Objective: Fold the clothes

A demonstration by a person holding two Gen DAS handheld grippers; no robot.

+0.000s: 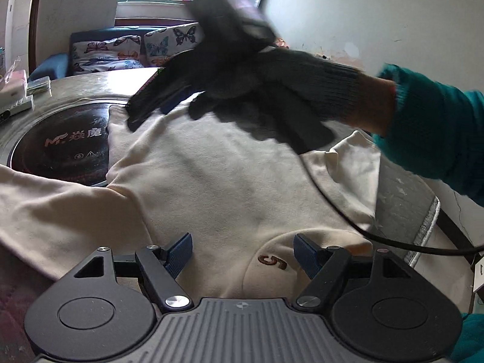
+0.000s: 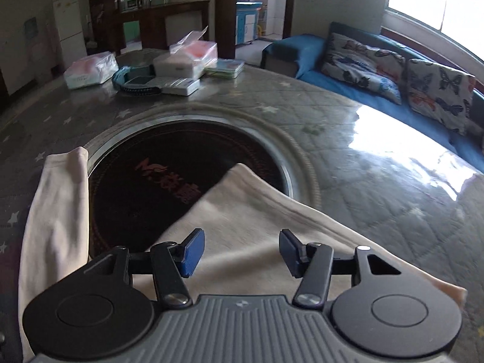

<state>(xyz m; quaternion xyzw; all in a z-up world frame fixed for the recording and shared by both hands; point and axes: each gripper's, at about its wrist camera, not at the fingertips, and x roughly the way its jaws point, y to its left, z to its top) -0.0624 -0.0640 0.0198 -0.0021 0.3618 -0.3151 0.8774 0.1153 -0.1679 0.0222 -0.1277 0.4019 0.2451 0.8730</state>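
Cream cotton sweatshirt lay spread on the round grey quilted table beneath the wide-open, empty left gripper and equally open, empty right gripper (its black-gloved hand blurred), partly covering the dark round glass hotplate beyond.

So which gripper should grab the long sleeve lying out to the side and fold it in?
Probably the left. The left gripper is open above the collar, with the spread sleeve beside it. The right gripper, also open, hovers over the cream sweatshirt near its far hem, farther from that sleeve.
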